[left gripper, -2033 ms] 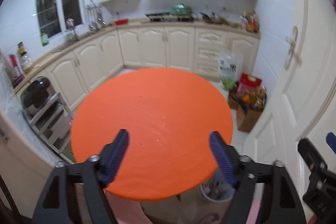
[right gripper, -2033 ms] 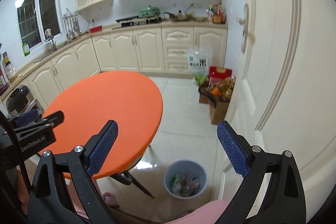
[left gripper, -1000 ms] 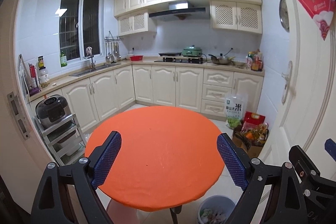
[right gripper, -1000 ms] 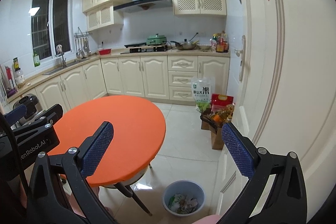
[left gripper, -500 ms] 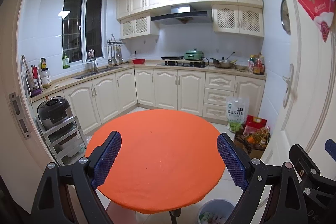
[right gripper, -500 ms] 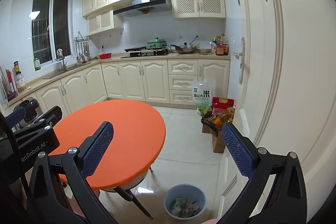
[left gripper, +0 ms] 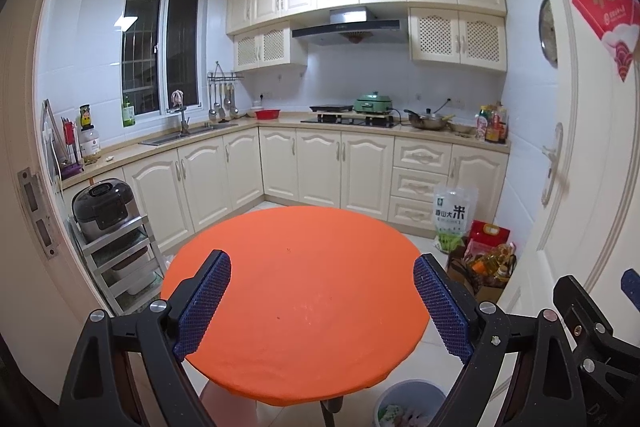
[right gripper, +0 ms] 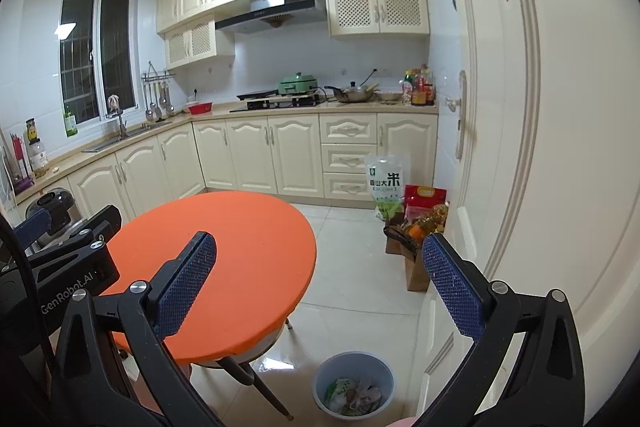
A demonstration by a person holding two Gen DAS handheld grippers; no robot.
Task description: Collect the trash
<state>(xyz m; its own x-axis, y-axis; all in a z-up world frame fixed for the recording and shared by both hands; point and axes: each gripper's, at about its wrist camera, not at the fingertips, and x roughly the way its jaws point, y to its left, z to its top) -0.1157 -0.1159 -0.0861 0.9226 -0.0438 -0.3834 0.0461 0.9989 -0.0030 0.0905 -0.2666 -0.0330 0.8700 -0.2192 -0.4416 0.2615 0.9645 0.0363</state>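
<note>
Since two seconds ago I have raised both claws, so the orange counter (left gripper: 296,291) has sunk from filling the left view to sitting in its lower centre, with the whole kitchen now in sight. My left claw (left gripper: 322,301) is spread wide and holds nothing; its blue pads frame the bare counter top. My right claw (right gripper: 320,287) is equally wide and empty, level and pointing forward, over the floor at the counter's right edge.

The right view shows the blue trash bin (right gripper: 353,389) whole at the lower centre, on the tiled floor just right of the counter's legs, with crumpled trash (right gripper: 352,397) inside. The left view catches only the bin's rim at the bottom edge, but shows the rice cooker (left gripper: 105,205) on a metal rack at the left.

The left claw's body, at the left of the right view, reads "GenRobot.AI". A rice bag (right gripper: 385,183) by the cabinets carries large Chinese characters.
</note>
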